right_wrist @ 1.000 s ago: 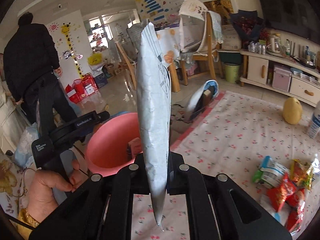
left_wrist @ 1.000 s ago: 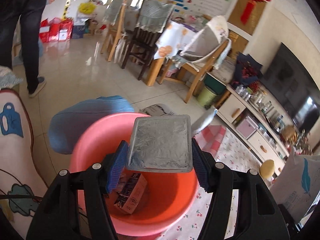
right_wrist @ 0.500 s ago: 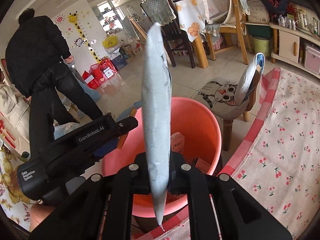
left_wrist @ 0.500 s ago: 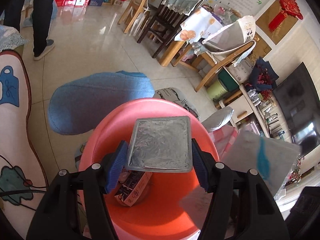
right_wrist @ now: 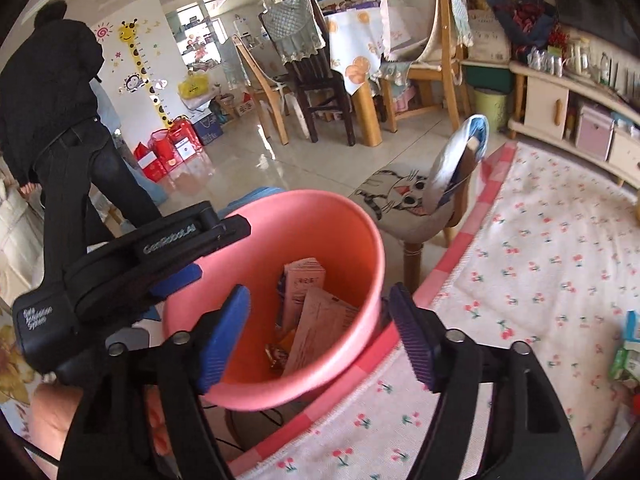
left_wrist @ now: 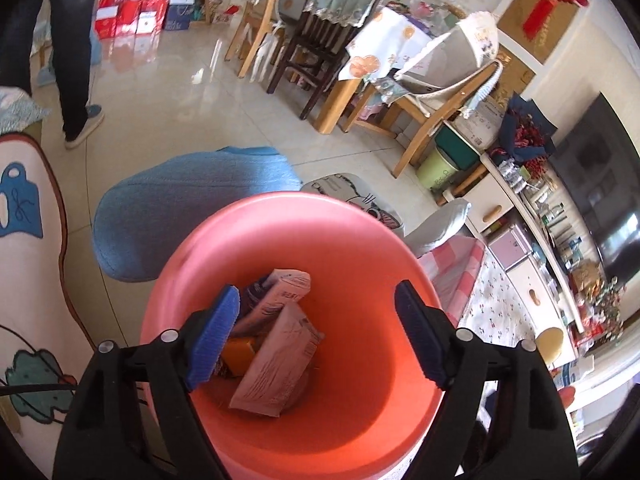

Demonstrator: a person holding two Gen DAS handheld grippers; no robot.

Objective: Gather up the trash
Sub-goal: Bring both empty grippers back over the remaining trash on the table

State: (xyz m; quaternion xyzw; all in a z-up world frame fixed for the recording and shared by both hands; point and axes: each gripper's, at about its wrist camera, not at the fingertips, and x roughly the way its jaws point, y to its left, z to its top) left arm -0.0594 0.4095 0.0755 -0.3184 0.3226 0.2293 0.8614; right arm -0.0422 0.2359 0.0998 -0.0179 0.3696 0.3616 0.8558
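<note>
"GenRobot.AI" in white on the left claw's (right_wrist: 176, 276) black housing.

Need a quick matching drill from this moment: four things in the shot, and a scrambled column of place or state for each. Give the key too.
Things:
1. left gripper
2. pink bucket
3. cat-face stool
4. snack packets

Place or state:
A. on the cherry-print mat, far right in the right wrist view
B. on the tiled floor, just beyond the bucket
C. jaws apart, nothing between them, above the bucket's mouth
D. holds boxes and wrappers

Pairs: 1-C, 2-D, 3-B, 4-A
</note>
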